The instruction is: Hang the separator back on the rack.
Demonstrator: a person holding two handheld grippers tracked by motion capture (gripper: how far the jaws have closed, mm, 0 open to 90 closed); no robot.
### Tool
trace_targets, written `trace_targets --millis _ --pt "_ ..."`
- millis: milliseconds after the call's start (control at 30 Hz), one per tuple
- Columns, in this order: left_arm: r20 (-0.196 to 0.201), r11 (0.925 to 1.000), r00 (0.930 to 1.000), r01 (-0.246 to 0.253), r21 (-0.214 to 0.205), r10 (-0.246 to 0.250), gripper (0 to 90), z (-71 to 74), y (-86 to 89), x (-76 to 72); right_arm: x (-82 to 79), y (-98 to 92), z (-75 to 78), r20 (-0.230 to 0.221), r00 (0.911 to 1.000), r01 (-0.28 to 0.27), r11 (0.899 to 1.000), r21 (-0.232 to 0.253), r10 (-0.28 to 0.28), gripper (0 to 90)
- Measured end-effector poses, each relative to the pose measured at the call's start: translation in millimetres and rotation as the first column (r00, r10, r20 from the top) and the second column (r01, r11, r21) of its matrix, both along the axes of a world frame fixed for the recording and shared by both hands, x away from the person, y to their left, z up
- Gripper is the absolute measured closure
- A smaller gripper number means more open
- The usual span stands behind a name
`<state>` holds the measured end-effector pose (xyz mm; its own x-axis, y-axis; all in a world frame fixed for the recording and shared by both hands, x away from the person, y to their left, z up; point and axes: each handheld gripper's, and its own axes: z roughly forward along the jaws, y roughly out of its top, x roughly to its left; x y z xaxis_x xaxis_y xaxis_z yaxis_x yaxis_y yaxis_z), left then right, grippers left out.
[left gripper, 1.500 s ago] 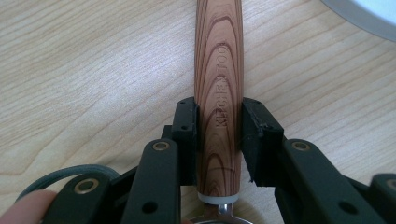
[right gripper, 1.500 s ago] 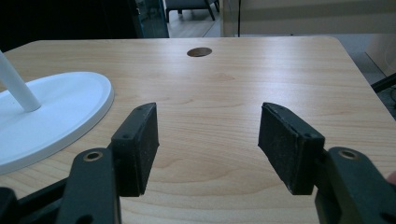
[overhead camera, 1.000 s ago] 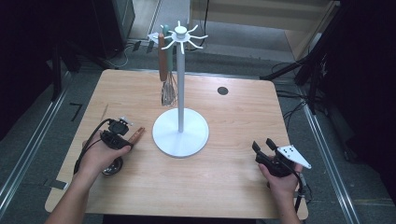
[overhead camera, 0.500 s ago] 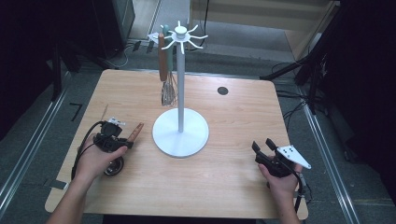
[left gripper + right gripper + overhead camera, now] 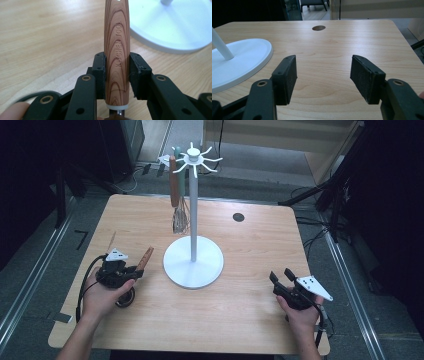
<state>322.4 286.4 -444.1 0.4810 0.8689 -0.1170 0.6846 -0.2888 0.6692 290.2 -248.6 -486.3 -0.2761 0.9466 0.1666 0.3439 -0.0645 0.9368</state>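
My left gripper [image 5: 131, 272] is shut on the wooden handle [image 5: 145, 258] of a kitchen utensil, low over the table's left side. The left gripper view has the grained handle [image 5: 117, 50] clamped between both pads [image 5: 100, 72], its free end pointing toward the white stand's base [image 5: 175, 30]. The utensil's dark round head [image 5: 125, 298] lies under the person's left hand. My right gripper [image 5: 281, 276] rests near the front right of the table, open with nothing between its pads [image 5: 285, 77].
A white hook stand [image 5: 193, 210] rises from a round base [image 5: 193, 262] at the table's middle. A whisk [image 5: 180, 217] and a green-handled utensil [image 5: 182, 175] hang from its left hooks. A cable hole [image 5: 238, 217] is at the back right.
The left hand has drawn a little to the left, away from the stand's base, with the wooden handle still gripped. The right hand has not moved.
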Motion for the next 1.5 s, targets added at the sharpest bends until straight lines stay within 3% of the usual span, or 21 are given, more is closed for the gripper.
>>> trace_targets --millis 33,200,233,333,400,433,533,633,733,867,1033,1067,1167,1300,1433,1500 --pt "0.026 0.9999 0.9995 -0.016 -0.006 0.016 70.2 0.0 -0.4 -2.2 0.0 0.0 -0.1 0.000 1.0000 0.000 1.000 -0.001 0.000 39.2" --pt "0.071 0.9995 0.9973 -0.012 -0.029 0.014 70.2 1.3 0.1 -7.2 0.0 0.1 -0.2 0.001 1.0000 -0.001 1.000 -0.003 0.001 39.2" --pt "0.110 0.9994 0.9938 -0.015 -0.031 0.019 70.2 2.3 0.2 -9.3 0.2 0.1 -0.4 0.001 1.0000 -0.001 1.000 -0.004 0.001 39.2" --pt "0.156 0.9982 0.9875 -0.013 -0.059 0.022 70.2 4.0 0.8 -12.6 0.0 0.1 -0.1 0.002 1.0000 -0.001 1.000 -0.001 0.001 39.2" --pt "0.167 0.9970 0.9858 -0.007 -0.077 0.020 70.2 4.4 0.8 -13.5 0.0 0.0 -0.1 0.000 1.0000 0.001 1.000 -0.001 -0.001 39.2" --pt "0.191 0.9962 0.9812 -0.012 -0.086 0.028 70.1 4.8 0.5 -15.3 0.0 0.1 -0.1 -0.001 1.0000 0.001 1.000 0.000 -0.001 39.2" --pt "0.199 0.9949 0.9797 -0.002 -0.101 0.022 70.2 5.7 0.4 -16.0 0.0 0.1 -0.2 0.001 1.0000 -0.001 1.000 -0.006 0.001 39.2" --pt "0.226 0.9928 0.9739 0.006 -0.119 0.021 70.2 7.5 -0.7 -18.4 0.0 0.0 0.1 0.002 1.0000 -0.001 1.000 -0.004 0.001 39.2" --pt "0.274 0.9894 0.9613 0.012 -0.145 0.028 70.2 11.2 -1.6 -21.8 -0.1 -0.4 0.0 0.002 1.0000 0.001 1.000 -0.002 -0.001 39.2" --pt "0.277 0.9810 0.9602 0.023 -0.193 0.032 70.2 13.6 -1.0 -22.5 -0.2 0.1 0.0 0.003 1.0000 -0.002 1.000 -0.003 0.002 39.2" --pt "0.316 0.9720 0.9476 0.032 -0.233 0.045 70.2 19.3 -1.0 -25.8 0.1 0.2 -0.3 0.004 1.0000 -0.003 1.000 -0.006 0.003 39.2" --pt "0.316 0.9720 0.9476 0.032 -0.233 0.045 70.2 19.3 -1.0 -25.8 0.1 0.2 -0.3 0.004 1.0000 -0.003 1.000 -0.006 0.003 39.2" --pt "0.345 0.9675 0.9375 0.047 -0.249 0.043 70.2 24.3 -4.1 -27.9 0.3 0.7 -0.5 0.003 1.0000 -0.004 1.000 -0.006 0.004 39.2" --pt "0.355 0.9618 0.9344 0.076 -0.263 0.024 70.1 30.1 -9.7 -27.8 0.1 1.4 -0.5 0.002 1.0000 -0.004 1.000 -0.005 0.004 39.2" --pt "0.383 0.9605 0.9235 0.094 -0.262 0.014 70.2 37.0 -15.4 -28.8 0.0 1.1 -0.5 0.003 1.0000 -0.003 1.000 -0.005 0.003 39.3" --pt "0.404 0.9578 0.9146 0.107 -0.267 0.011 70.2 41.6 -17.7 -29.5 0.2 0.8 -0.5 0.003 1.0000 -0.003 1.000 -0.006 0.003 39.2"
